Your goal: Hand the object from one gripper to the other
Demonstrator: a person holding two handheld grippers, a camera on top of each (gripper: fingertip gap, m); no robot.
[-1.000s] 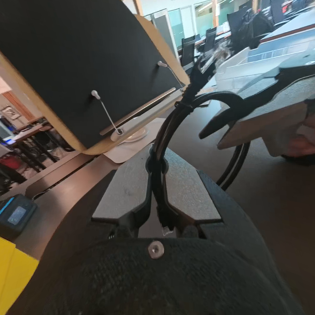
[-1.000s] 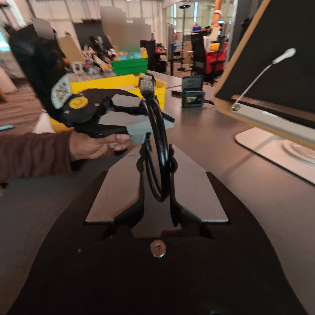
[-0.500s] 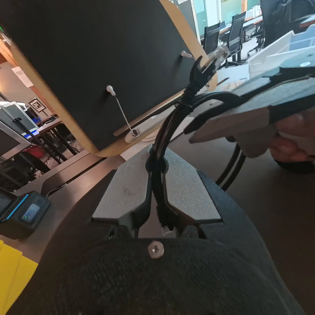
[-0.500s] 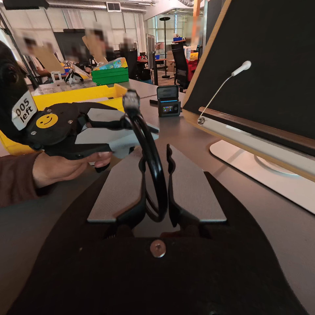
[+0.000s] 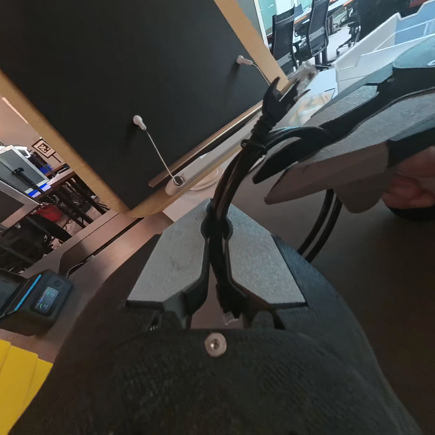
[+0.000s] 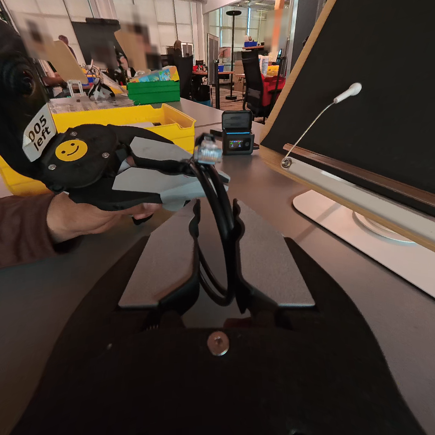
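Left tongs (image 5: 216,229) clamp tight on the coiled black cable (image 5: 231,179); right tongs (image 6: 216,209) stand apart around its loop above the tabletop (image 6: 353,282). Only the right view shows the yellow bin (image 6: 122,117).

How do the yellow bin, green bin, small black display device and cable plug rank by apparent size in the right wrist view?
1. yellow bin
2. green bin
3. small black display device
4. cable plug

Device and plug look close in size; the plug sits nearer the camera, so that pair is unsure.
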